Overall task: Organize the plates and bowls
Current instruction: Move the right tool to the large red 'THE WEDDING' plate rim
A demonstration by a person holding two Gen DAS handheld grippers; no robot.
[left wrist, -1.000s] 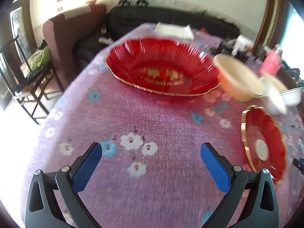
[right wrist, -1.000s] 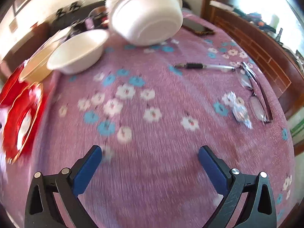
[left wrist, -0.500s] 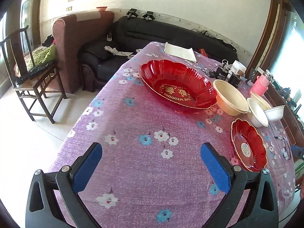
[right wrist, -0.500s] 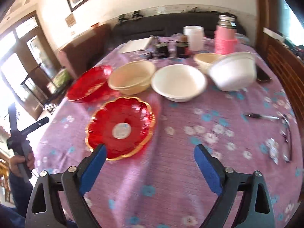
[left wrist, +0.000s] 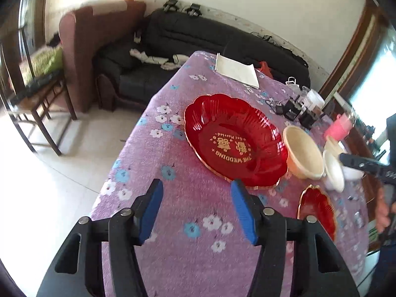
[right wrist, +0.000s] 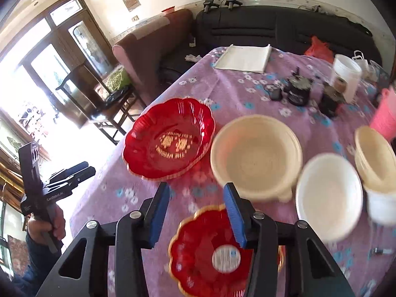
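A large red plate with gold lettering lies on the purple flowered tablecloth; it also shows in the right wrist view. A cream bowl sits to its right, then a white bowl and stacked cream bowls. A small red plate lies just under my right gripper, which is open and empty above it. My left gripper is open and empty, just short of the large plate's near rim. The small plate also shows in the left wrist view.
A white folded paper, black jars, a white tub and a pink cup stand at the table's far end. A black sofa and a brown armchair lie beyond. The table's left edge drops to the floor.
Both grippers' jaws have narrowed but stay open. The left gripper moved nearer the large red plate. The right gripper moved forward over the small red plate.
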